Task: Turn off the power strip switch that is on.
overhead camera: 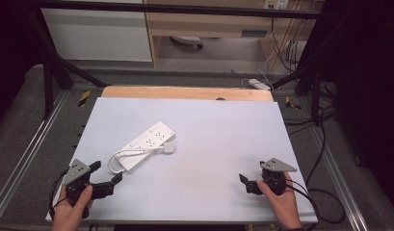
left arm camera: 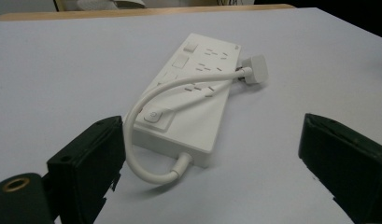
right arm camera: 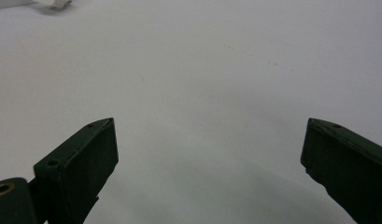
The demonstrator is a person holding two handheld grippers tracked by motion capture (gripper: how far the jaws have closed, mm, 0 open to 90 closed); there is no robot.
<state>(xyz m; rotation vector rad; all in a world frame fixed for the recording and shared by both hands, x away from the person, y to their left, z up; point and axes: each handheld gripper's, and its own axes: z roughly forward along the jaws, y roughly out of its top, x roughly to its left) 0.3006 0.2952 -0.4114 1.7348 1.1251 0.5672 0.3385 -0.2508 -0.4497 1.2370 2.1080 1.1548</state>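
Observation:
A white power strip point(overhead camera: 147, 143) point(left arm camera: 191, 100) lies at an angle on the white tabletop point(overhead camera: 209, 159), left of centre. Its short white cord point(left arm camera: 146, 140) loops over its top and ends in a white plug point(overhead camera: 169, 147) point(left arm camera: 254, 70) resting beside the strip. My left gripper point(overhead camera: 108, 172) point(left arm camera: 209, 154) is held near the front left edge, open and empty, with the strip's near end just beyond its jaws. Near the front right edge, my right gripper point(overhead camera: 242, 179) point(right arm camera: 209, 154) is open over bare tabletop, well away from the strip.
A wooden strip point(overhead camera: 185, 92) borders the table's far edge. Black frame bars point(overhead camera: 50, 82) stand at both sides, with metal rails along the floor. Another white power strip point(overhead camera: 258, 84) and several cables point(overhead camera: 324, 144) lie off the table at back right.

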